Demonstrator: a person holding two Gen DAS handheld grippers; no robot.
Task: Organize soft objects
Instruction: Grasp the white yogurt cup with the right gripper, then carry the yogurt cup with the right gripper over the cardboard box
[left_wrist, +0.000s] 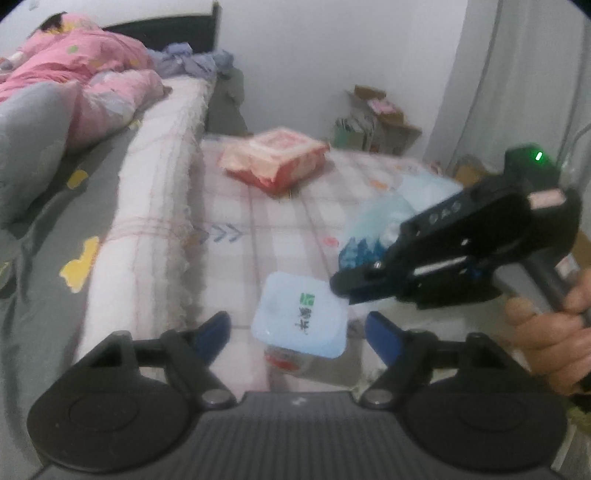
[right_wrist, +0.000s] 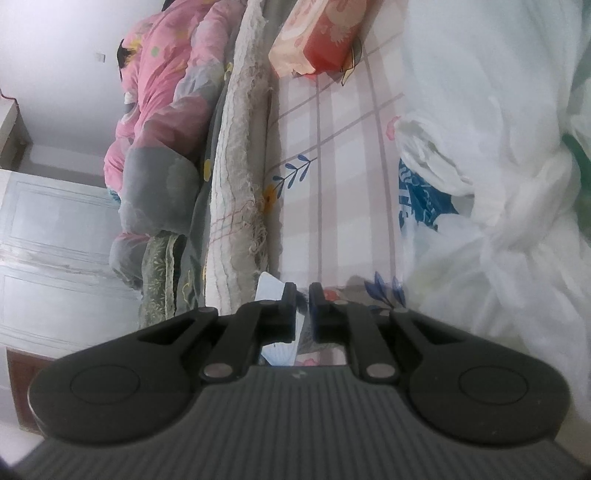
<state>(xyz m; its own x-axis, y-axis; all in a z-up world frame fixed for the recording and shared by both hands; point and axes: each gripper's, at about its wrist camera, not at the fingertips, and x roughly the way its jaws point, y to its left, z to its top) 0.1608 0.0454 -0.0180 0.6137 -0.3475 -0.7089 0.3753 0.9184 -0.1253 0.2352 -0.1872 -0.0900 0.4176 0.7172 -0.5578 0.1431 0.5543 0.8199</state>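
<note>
left gripper lining up on a tissue pack, right gripper alongside

the left gripper (left_wrist: 297, 328) stands with its blue-padded tongs spread wide, one to each side of a pale blue tissue pack (left_wrist: 301, 314) lying on the checked sheet (left_wrist: 258, 221); the pads do not touch it. the right gripper (left_wrist: 345, 284), carried in a hand (left_wrist: 546, 332), has its tongs pressed together and empty, its tip just beside the pack's far corner. the step in hand looks like an approach to this pack; the next move likely calls for lowering the spread tongs around it and closing gently, since the wrapper should give. a red tissue pack (left_wrist: 275, 162) lies farther up the sheet, well apart. a white-and-blue plastic bag (right_wrist: 461, 184) lies to the right. left of the sheet runs a frayed cream mat edge (left_wrist: 147, 206), then grey bedding and a pink quilt (left_wrist: 77, 74). cardboard boxes (left_wrist: 373, 125) sit by the white wall.
</note>
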